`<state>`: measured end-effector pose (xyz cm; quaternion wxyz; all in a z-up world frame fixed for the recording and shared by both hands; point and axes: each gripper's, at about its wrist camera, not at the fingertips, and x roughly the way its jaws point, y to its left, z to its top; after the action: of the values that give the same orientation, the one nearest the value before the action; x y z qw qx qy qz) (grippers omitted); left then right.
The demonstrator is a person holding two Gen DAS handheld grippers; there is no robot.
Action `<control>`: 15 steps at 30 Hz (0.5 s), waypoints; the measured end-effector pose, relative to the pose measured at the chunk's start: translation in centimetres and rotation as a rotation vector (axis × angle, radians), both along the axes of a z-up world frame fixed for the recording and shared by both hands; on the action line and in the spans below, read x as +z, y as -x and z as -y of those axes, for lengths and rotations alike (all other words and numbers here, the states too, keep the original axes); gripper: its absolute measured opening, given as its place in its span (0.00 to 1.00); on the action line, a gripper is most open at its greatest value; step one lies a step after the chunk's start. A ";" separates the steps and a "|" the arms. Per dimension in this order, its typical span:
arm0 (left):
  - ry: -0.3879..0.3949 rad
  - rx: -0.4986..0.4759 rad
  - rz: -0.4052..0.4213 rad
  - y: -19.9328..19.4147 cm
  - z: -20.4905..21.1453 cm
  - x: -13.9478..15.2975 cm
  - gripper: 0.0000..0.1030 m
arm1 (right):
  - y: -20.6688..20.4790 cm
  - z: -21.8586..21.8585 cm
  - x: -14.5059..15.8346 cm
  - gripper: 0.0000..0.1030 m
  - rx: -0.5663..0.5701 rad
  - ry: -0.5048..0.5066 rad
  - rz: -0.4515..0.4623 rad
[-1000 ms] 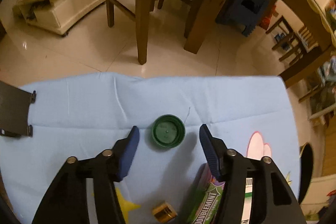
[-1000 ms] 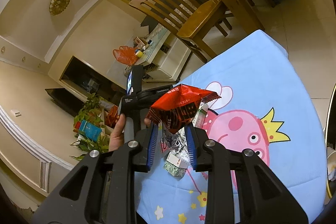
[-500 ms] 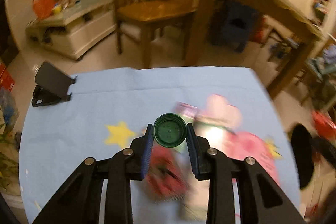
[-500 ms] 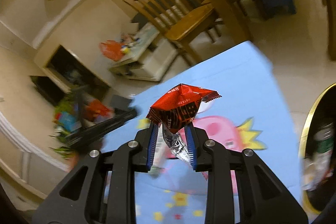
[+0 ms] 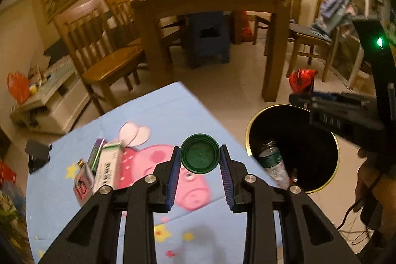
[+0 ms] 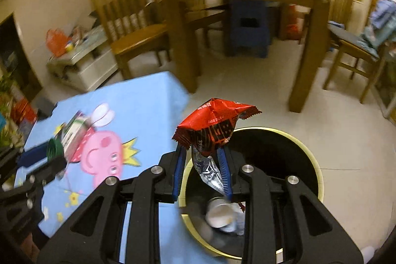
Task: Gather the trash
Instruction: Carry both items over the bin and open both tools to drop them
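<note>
While the left gripper (image 5: 200, 160) clamps a green bottle cap (image 5: 200, 156) above the blue cartoon tablecloth (image 5: 158, 113) near its right edge, the right gripper (image 6: 201, 160) pinches a red snack wrapper (image 6: 212, 126) over the gold-rimmed black trash bin (image 6: 313, 160) standing just beside that edge on open tiled floor (image 6: 346, 137).

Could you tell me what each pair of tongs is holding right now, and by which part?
The left tongs clamp the green bottle cap across its rim. The right tongs pinch the red snack wrapper at its lower end.
</note>
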<state>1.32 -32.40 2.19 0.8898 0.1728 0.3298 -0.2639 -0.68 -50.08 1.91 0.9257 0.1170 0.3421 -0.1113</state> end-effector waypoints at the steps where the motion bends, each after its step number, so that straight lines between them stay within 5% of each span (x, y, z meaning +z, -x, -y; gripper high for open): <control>1: -0.005 -0.004 0.011 0.2 0.4 0.0 0.29 | 0.8 0.9 0.2 0.26 -0.014 0.003 0.008; 7: -0.034 -0.022 0.038 1.4 3.0 -0.5 0.29 | 0.2 3.4 -2.8 0.26 -0.018 -0.026 -0.125; 11: -0.050 -0.038 0.047 2.1 4.1 -0.9 0.29 | 0.2 3.6 -2.8 0.27 -0.025 -0.022 -0.113; 13: -0.056 -0.045 0.046 2.2 4.5 -1.0 0.29 | -0.1 3.6 -3.2 0.37 -0.040 -0.007 -0.133; 15: -0.060 -0.051 0.039 2.1 4.7 -1.3 0.29 | -0.8 3.5 -4.2 0.62 -0.070 0.028 -0.188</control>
<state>-0.78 -37.12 0.94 0.8834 0.2130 0.3156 -0.2730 0.17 -53.57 -2.29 0.8867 0.1050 0.4214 -0.1588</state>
